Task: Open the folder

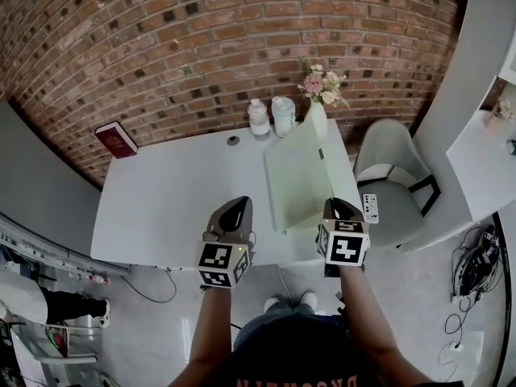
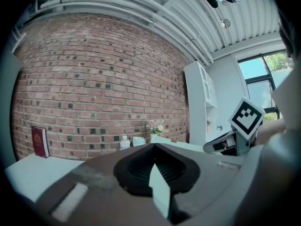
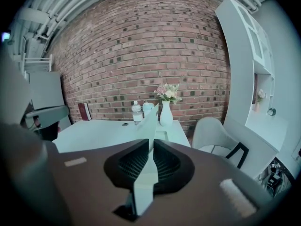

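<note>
- A brick wall fills the background behind a long white table, with a pale chair drawn up at the table's right end.
- A person stands at the near edge of the table, both arms stretched forward, a gripper in each hand.
- The pale green folder is over the right part of the table, tilted up off the surface. Its far corner reaches toward the vase and its near edge is at the right gripper.
- The right gripper has its jaws clamped on the folder's near edge. In the right gripper view the sheet runs edge-on out of the pinched pads and rises toward the wall.
- The left gripper hangs to the left of the folder and apart from it, over the table's near edge. Its jaws are drawn together, and in the left gripper view a pale sliver shows in the slit between them; what that sliver is cannot be told.
- A white vase of pink and cream flowers stands at the back of the table, just beyond the folder.
- Two bottles stand side by side to the left of the vase.
- A dark red book stands at the table's far left corner, well apart from everything else.
- A small white remote lies at the table's right edge, near the right gripper.
</note>
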Motion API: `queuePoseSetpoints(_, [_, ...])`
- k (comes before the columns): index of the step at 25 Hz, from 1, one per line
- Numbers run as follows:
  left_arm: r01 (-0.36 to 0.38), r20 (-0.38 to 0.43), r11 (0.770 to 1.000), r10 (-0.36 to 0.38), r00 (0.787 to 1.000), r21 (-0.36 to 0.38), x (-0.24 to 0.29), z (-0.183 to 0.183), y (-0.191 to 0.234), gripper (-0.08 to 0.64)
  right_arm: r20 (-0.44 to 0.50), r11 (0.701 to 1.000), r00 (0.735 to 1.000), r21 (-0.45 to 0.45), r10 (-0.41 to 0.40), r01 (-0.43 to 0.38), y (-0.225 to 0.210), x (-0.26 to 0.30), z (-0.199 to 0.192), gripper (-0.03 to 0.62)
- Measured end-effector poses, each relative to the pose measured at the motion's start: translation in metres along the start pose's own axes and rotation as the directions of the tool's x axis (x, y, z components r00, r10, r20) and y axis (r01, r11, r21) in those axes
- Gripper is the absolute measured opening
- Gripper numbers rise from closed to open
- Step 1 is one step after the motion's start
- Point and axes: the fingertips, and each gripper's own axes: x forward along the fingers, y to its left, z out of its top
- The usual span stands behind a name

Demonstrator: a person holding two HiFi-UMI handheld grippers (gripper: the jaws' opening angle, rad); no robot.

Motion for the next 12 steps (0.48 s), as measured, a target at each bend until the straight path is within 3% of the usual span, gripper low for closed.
queuePoseSetpoints(12, [-0.068, 0.044, 0.998, 0.069, 0.997, -0.017, -0.031, 0.009, 0.041, -0.002, 0.047, 0.977, 0.976, -0.039, 0.213, -0.212, 0.071, -0.014, 0.017, 0.020])
